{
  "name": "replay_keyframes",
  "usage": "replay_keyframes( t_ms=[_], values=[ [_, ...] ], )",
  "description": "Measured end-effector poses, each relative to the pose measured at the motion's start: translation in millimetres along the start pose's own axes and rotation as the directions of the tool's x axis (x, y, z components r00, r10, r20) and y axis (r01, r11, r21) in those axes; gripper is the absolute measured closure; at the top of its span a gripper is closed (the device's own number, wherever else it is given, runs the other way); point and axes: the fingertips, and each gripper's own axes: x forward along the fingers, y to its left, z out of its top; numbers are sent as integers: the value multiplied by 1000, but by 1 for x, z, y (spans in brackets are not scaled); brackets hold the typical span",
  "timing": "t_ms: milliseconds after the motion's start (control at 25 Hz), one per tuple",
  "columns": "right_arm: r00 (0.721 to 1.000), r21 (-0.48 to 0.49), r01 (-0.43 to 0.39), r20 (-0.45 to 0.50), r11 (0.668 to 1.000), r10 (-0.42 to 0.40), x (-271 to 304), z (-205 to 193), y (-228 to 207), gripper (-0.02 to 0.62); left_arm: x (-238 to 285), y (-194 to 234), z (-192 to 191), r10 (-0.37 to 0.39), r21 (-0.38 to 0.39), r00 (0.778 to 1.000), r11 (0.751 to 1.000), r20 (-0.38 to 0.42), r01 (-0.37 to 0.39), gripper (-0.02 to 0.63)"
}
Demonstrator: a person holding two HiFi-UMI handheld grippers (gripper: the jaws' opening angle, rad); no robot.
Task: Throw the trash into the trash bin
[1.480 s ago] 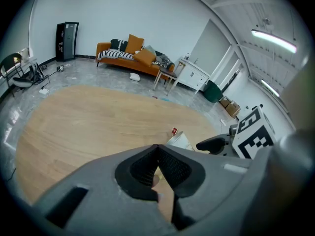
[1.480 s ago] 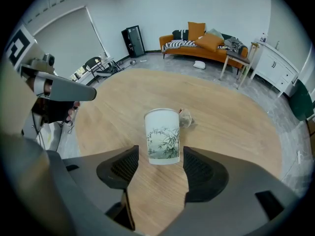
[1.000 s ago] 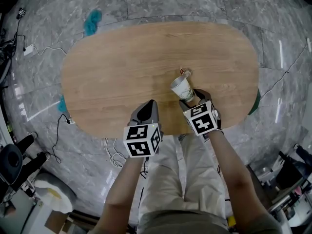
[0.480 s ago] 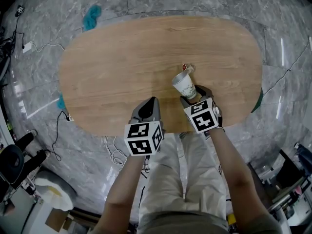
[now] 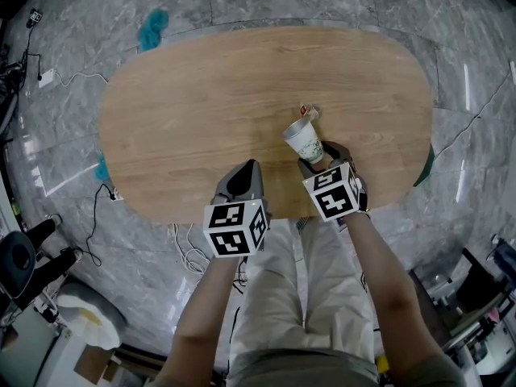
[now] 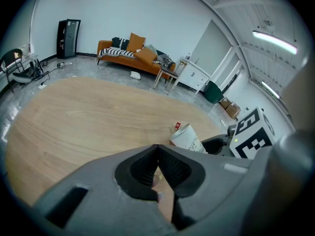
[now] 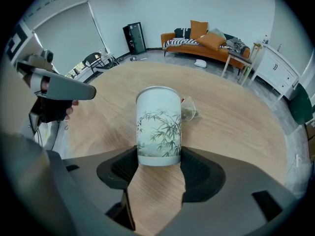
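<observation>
The left hand-held gripper [image 6: 157,156] hangs over the near edge of the surface [image 7: 236,127]. Its ribbed dark pads are pressed together with nothing between them.

Just to its right, the right hand-held gripper [image 7: 158,157] is pinching the cup [image 7: 158,127] by its base, one pad on each side. The cup is a plain white cylinder, paper by the look of it, with a green bamboo print and a thin rolled rim. From the head view it leans away from the person over the wood. Whether its base is clear of the surface I cannot tell.

Just beyond the cup lies a tea bag [image 7: 188,109], a small translucent pouch with a red tag, flat on the wood and untouched.

The surface is a long oval of pale wood with fine grain and a matt finish. It stands on a glossy grey stone floor [image 5: 64,176].

So the pickup looks done, while the carry and the drop are still to come, and the tea bag probably needs a second trip.

Far off, a dark green tub [image 6: 212,91] stands by a white cabinet. It may be the bin, well apart from the cup.
</observation>
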Motion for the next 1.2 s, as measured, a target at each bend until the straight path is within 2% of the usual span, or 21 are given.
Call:
replay_keyframes(
  t_ms=[600,1200],
  values=[
    [999,22,24,46,999,-25,-38,2,-5,356,-17,-30,4,-11,12,1000,1000,20,11,597],
    [996,48,42,77,998,-46,-107,8,-3,356,-58,-71,28,-21,37,999,999,29,20,597]
  ],
)
